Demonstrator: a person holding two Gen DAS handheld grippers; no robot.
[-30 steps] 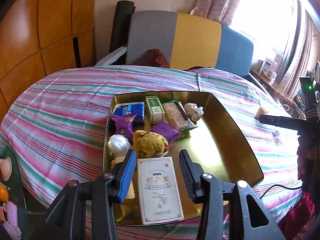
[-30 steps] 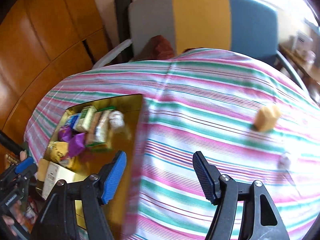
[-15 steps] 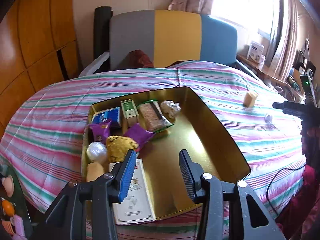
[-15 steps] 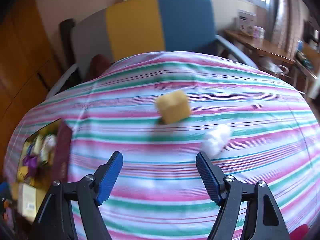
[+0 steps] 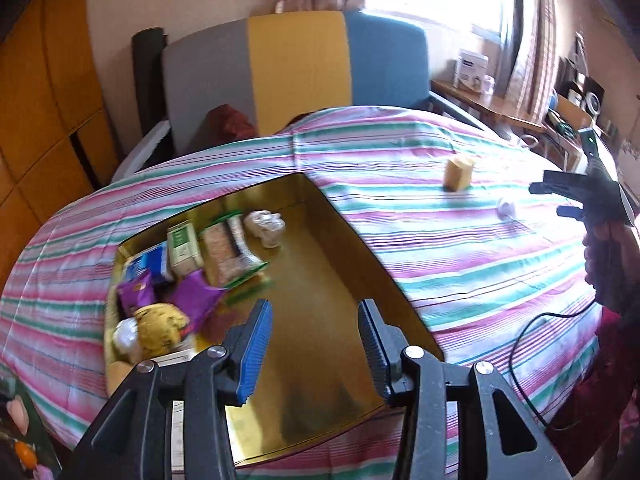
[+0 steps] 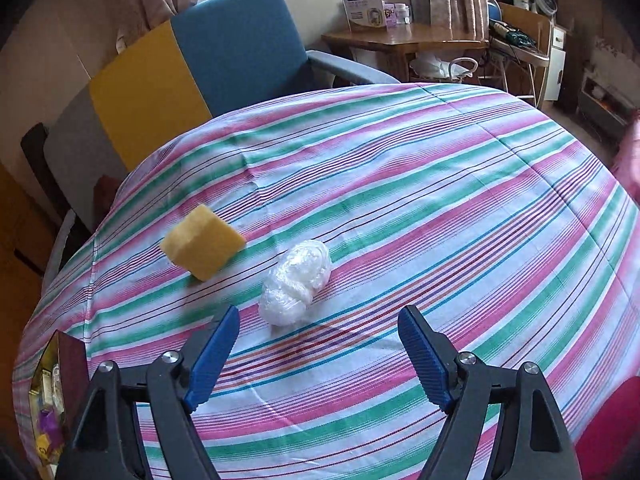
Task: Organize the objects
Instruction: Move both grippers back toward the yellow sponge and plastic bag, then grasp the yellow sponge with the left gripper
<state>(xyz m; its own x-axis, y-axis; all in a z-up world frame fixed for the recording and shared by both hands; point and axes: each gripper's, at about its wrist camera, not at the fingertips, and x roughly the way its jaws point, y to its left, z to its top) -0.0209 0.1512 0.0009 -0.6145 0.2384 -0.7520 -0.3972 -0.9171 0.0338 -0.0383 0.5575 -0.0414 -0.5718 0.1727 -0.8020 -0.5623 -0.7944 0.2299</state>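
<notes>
Daylight pours through the window [image 5: 436,4], which is blown out to white behind the curtains in the left wrist view. The striped cloth [image 6: 400,208] is evenly lit with soft shadows. The gold tray [image 5: 320,308] glares faintly. Fisheye bending curves every edge, corners darken, and slight motion blur smears the tray's contents.

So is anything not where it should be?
Yes. A yellow sponge block and a white plastic bundle lie loose on the striped cloth, while everything else sits in the gold tray. The sponge rests tilted on one edge.
</notes>
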